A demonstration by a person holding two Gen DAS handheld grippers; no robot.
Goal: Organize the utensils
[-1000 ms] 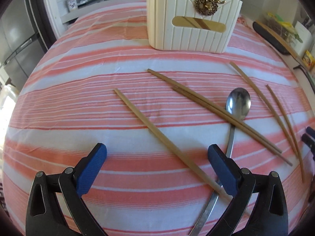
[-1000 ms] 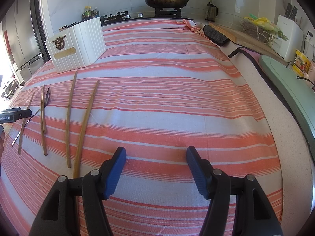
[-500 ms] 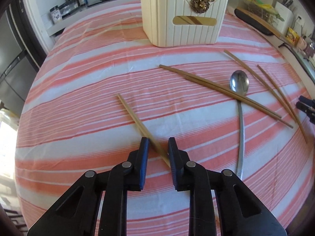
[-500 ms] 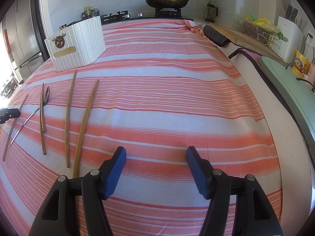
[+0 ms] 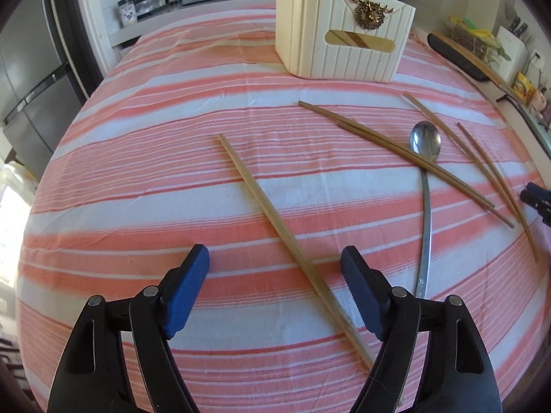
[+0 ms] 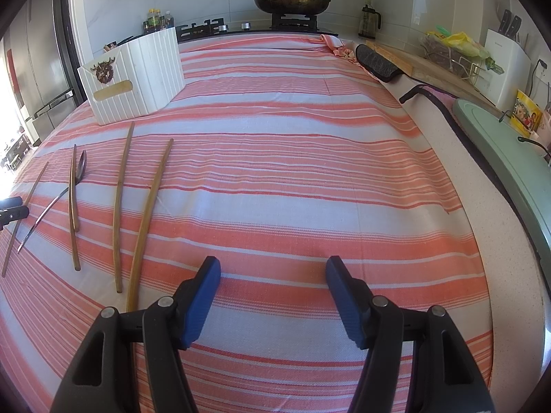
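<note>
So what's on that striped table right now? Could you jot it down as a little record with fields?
surface: striped cloth
holder: white ribbed box, upright at the far side
loose utensils: five chopsticks and one metal spoon, flat on the cloth
crossing: dark chopstick pair lies over the spoon's neck
left gripper: jaws opening, single chopstick lies between them, not pinched
right gripper: open, nothing between the jaws

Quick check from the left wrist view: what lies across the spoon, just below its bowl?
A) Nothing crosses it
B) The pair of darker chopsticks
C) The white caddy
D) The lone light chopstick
B: the pair of darker chopsticks runs diagonally over the spoon where bowl meets handle, while the lone light chopstick lies apart, between the left gripper's opening jaws.
</note>
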